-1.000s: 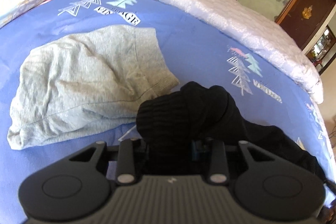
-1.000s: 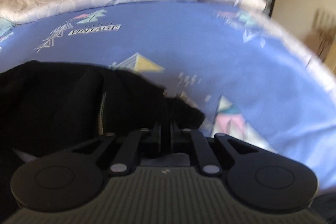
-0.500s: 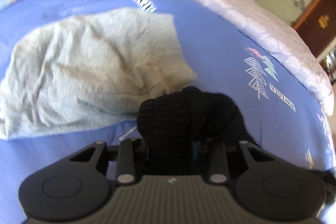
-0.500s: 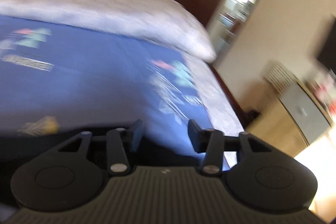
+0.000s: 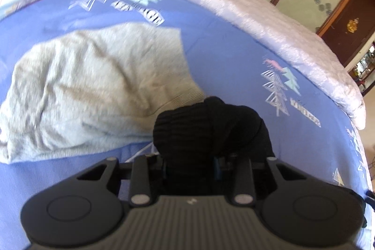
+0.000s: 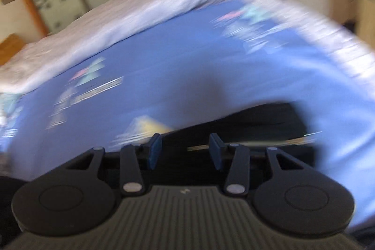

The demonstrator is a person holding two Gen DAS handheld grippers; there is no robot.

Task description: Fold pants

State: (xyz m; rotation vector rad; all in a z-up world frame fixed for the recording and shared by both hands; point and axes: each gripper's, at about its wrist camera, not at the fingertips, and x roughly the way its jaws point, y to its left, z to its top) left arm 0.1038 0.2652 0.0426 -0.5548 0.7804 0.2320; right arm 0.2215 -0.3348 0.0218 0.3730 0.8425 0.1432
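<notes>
blue bedsheet (image 5: 234, 57), black pants (image 5: 211, 128) w/ left gripper (image 5: 191, 166)

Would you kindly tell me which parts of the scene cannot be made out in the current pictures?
- Left wrist view: the left hand-held gripper pinches a bunched black knit garment; its fingertips and the garment's remainder are hidden by the bunch and the device body.
- Left wrist view: the crumpled grey fabric garment runs off the left edge.
- Right wrist view: motion blur smears the blue printed bedsheet and dark cloth.
</notes>
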